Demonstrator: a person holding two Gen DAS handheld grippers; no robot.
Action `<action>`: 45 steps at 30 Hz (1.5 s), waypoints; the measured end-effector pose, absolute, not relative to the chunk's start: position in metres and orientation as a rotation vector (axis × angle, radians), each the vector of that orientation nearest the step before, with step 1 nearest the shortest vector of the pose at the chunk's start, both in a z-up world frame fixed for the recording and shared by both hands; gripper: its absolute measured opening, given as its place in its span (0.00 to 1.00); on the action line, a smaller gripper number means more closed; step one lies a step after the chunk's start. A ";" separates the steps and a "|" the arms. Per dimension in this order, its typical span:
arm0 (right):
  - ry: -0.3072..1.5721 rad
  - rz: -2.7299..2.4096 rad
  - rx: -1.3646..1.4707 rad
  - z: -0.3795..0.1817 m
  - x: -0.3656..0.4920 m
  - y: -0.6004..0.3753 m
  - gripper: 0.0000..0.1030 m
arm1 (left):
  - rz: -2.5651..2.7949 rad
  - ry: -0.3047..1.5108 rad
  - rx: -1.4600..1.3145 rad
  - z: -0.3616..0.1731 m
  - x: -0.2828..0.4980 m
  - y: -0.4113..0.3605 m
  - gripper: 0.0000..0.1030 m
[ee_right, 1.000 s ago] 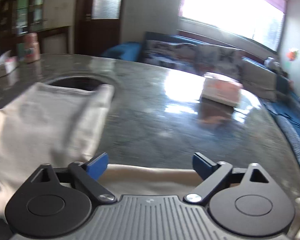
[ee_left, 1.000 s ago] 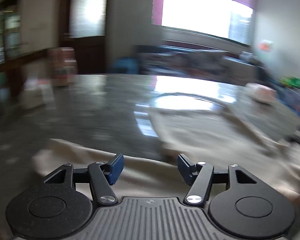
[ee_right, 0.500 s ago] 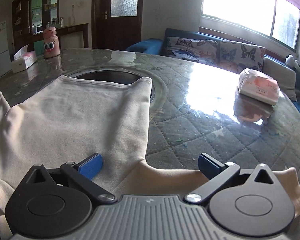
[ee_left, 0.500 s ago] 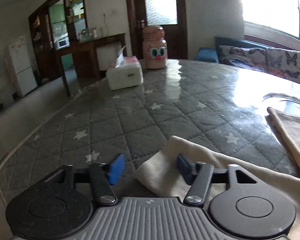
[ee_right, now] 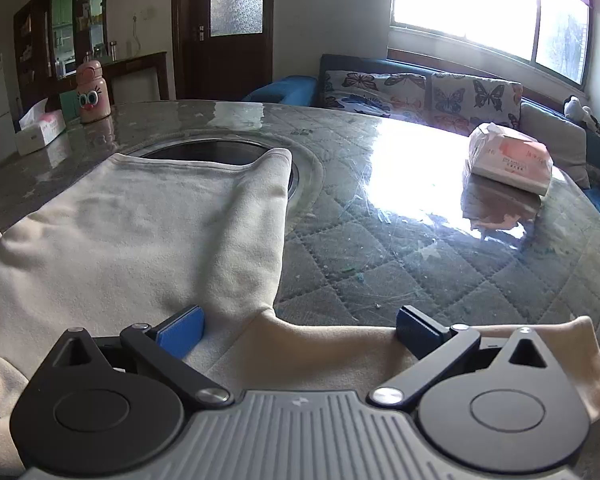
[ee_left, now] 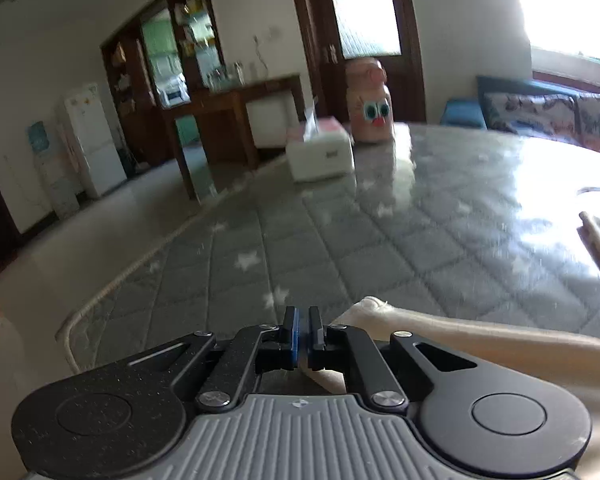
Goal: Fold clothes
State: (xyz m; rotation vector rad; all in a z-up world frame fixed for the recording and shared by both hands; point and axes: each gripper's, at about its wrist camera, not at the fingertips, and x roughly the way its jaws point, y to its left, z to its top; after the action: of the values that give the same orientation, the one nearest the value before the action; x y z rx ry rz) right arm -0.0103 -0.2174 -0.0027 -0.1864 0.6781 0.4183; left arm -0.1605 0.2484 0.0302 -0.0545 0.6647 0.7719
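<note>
A cream sweatshirt (ee_right: 140, 232) lies flat on the quilted table (ee_right: 419, 248). Its hem reaches a dark round recess (ee_right: 216, 150). In the left wrist view one cream sleeve (ee_left: 459, 332) runs in from the right and ends just right of the fingertips. My left gripper (ee_left: 301, 330) has closed, pads together. The sleeve's edge passes under the right-hand finger into the pinch. My right gripper (ee_right: 300, 330) hangs wide open over the armpit, where the other sleeve (ee_right: 479, 344) branches off to the right. Cloth lies under its blue pads (ee_right: 182, 330), which press on nothing.
A white tissue box (ee_left: 319, 152) and a pink bottle with cartoon eyes (ee_left: 369, 108) stand at the table's far left. A pink tissue pack (ee_right: 507, 158) lies at the far right. The table's rim (ee_left: 112, 284) curves close to the left of my left gripper.
My left gripper swung left to the sleeve's end, and its jaws went from wide open to shut. My right gripper sank slightly over the sweatshirt and stayed open.
</note>
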 end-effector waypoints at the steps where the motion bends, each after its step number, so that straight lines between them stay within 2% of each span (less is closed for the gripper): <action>1: 0.674 0.424 -0.193 -0.001 -0.010 -0.216 1.00 | 0.772 0.680 -0.055 0.029 -0.160 0.250 0.04; 8: 0.646 0.427 -0.284 0.015 0.016 -0.201 1.00 | 0.665 0.629 -0.058 0.052 -0.146 0.221 0.09; 12: 0.681 0.433 -0.313 0.009 0.043 -0.189 1.00 | 0.472 0.588 -0.045 0.068 -0.129 0.184 0.14; 14: 0.687 0.438 -0.328 0.006 0.055 -0.182 1.00 | 0.356 0.580 -0.035 0.073 -0.119 0.163 0.19; 18: 0.698 0.425 -0.349 0.000 0.079 -0.169 1.00 | 0.183 0.603 -0.016 0.071 -0.087 0.128 0.23; 22: 0.702 0.403 -0.344 0.001 0.103 -0.164 1.00 | 0.129 0.623 0.038 0.064 -0.046 0.104 0.35; 28: 0.715 0.391 -0.259 0.010 0.137 -0.169 1.00 | 0.184 0.672 0.065 0.045 0.022 0.115 0.43; 30: 0.726 0.414 -0.213 0.013 0.146 -0.169 0.96 | 0.206 0.689 0.058 0.039 0.036 0.119 0.45; 33: 0.754 0.468 -0.149 0.015 0.154 -0.167 0.80 | 0.233 0.716 0.048 0.030 0.053 0.127 0.45; 37: 0.779 0.524 -0.154 0.009 0.156 -0.155 0.52 | 0.240 0.713 0.057 0.023 0.059 0.130 0.45; 39: 0.789 0.531 -0.156 0.005 0.157 -0.151 0.42 | 0.218 0.707 0.047 0.024 0.061 0.131 0.37; 40: 0.796 0.538 -0.150 0.003 0.159 -0.149 0.32 | 0.196 0.705 0.037 0.024 0.062 0.132 0.20; 41: 0.800 0.544 -0.143 0.002 0.160 -0.149 0.21 | 0.187 0.700 0.035 0.024 0.063 0.132 0.13; 43: 0.787 0.546 -0.138 0.005 0.158 -0.148 0.13 | 0.205 0.673 0.066 0.028 0.061 0.129 0.06; 45: 0.750 0.536 -0.156 0.011 0.154 -0.145 0.11 | 0.222 0.625 0.077 0.034 0.057 0.127 0.05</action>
State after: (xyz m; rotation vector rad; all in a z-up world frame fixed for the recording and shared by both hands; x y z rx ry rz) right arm 0.1543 -0.1453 0.0111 -0.1556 0.7498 0.5356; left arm 0.0572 0.1272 0.0339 0.0773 0.6245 0.2216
